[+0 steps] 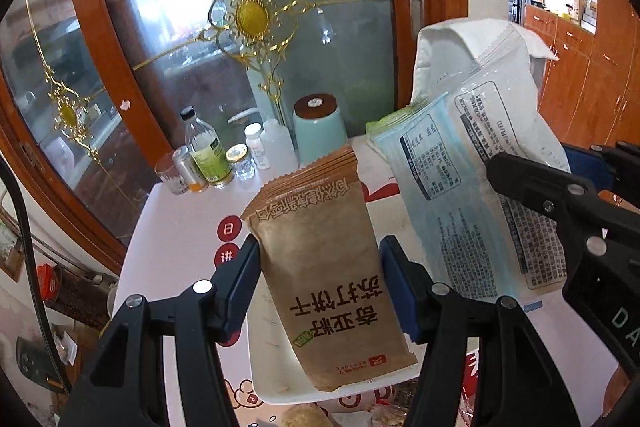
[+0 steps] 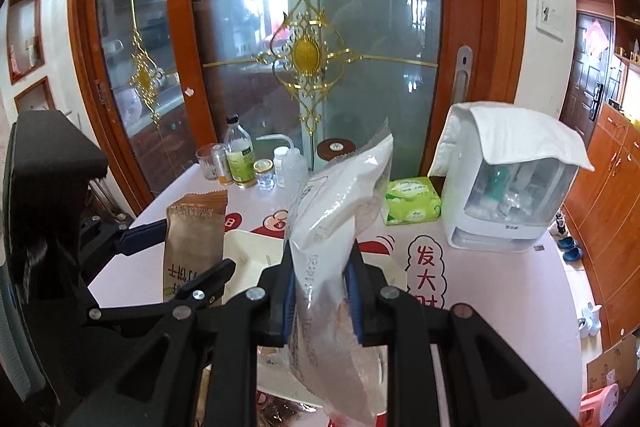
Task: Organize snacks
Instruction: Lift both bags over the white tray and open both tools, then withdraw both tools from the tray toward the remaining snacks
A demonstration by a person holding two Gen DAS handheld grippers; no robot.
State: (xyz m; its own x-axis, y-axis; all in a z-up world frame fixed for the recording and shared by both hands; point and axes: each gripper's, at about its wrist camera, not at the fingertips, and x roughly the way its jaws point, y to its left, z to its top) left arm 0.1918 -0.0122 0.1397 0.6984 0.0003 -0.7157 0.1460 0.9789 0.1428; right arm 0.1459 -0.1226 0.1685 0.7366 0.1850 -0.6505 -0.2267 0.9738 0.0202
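Observation:
My left gripper [image 1: 320, 287] is shut on a brown paper cracker packet [image 1: 328, 267] and holds it upright above a white tray [image 1: 272, 367]. The packet also shows in the right wrist view [image 2: 194, 247], with the left gripper's fingers [image 2: 140, 237] on it. My right gripper [image 2: 320, 291] is shut on a white and clear plastic snack bag [image 2: 340, 211], held upright above the same tray [image 2: 248, 247]. In the left wrist view that bag [image 1: 460, 187] hangs to the right of the brown packet, with the right gripper [image 1: 560, 207] behind it.
The round table [image 2: 500, 287] has a white and red printed cover. At its back stand bottles and jars [image 2: 240, 163], a teal canister [image 1: 318, 127], a green tissue pack [image 2: 412, 201] and a white appliance [image 2: 508, 187] under a cloth. Glass doors stand behind.

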